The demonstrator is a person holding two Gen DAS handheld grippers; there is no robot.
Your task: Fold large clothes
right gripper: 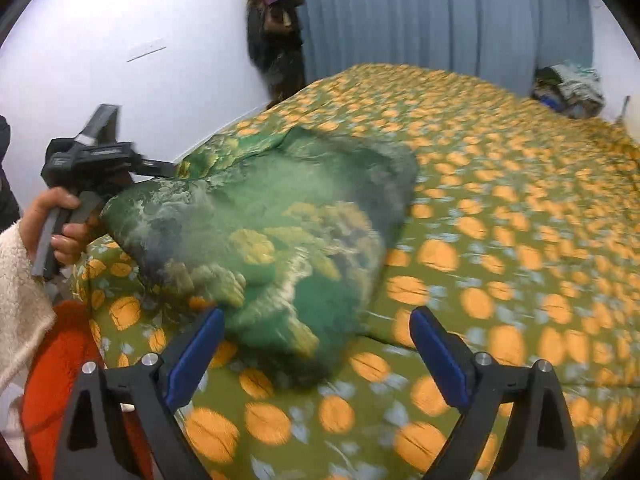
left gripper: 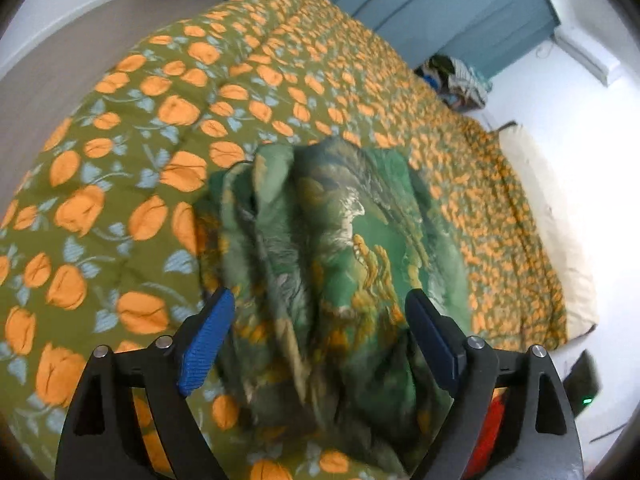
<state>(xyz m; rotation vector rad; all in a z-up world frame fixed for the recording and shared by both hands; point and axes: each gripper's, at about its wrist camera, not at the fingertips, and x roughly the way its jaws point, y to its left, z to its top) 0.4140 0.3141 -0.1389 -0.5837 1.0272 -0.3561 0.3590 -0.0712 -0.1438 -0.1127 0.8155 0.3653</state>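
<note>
- Where the left wrist view looks down, the left claw stands with its blue-padded fingers spread wide apart, clamped on nothing.
- Between and beyond those fingers lies the crumpled green garment with a yellow and white printed pattern, bunched in loose ridges and blurred.
- The garment rests on the bed's olive-green quilt printed with orange tulips and pale blue leaves, near the bed's close edge.
- A cream pillow edge shows along the right side of the quilt.
- Teal pleated curtains hang behind the bed; a heap of mixed clothes sits beside them at the far corner.
- A small black device with a green light lies on the pale floor at lower right.

- Right wrist view: the right claw likewise has its blue pads apart, holding nothing; the garment's near edge lies between its fingers on the quilt.
- The garment forms a rounded mound toward the left side of the bed.
- The person's left hand, in a cream fleece sleeve, grips the handle of the black left-hand tool, which reaches to the garment's left edge; its fingertips are hidden in this view.
- An orange-red fuzzy item lies at lower left beside the bed.
- Dark clothing hangs at the wall beside the blue-grey curtains.
</note>
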